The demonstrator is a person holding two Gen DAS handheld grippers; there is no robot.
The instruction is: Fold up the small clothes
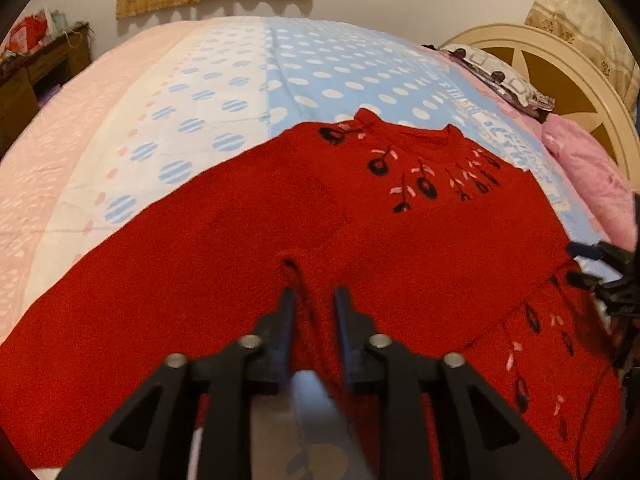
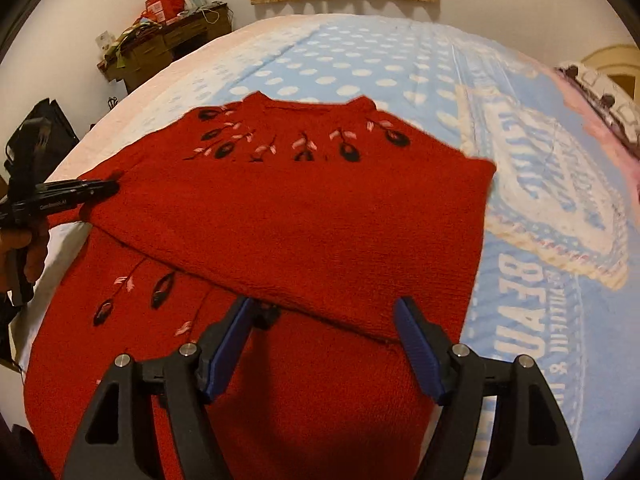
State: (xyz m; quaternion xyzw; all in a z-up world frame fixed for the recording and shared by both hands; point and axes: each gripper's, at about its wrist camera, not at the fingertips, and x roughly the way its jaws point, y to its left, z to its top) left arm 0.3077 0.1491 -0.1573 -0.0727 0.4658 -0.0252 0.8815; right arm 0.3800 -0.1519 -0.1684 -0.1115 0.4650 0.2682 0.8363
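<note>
A red knitted sweater [image 1: 248, 240] with black and pink flower embroidery lies spread on the bed; it also shows in the right wrist view [image 2: 304, 216]. One sleeve is folded across the body. My left gripper [image 1: 314, 300] is shut on a fold of the sweater's near edge. In the right wrist view the left gripper [image 2: 100, 190] pinches the sweater's left edge. My right gripper [image 2: 326, 320] is open and empty, just above the folded sleeve's lower edge. It shows at the right edge of the left wrist view [image 1: 584, 264].
The bed [image 1: 248, 64] has a blue, white and pink polka-dot cover. Pink pillows [image 1: 588, 168] and a cream headboard [image 1: 560, 64] are at the right. A cluttered wooden desk [image 2: 160, 48] stands by the far wall.
</note>
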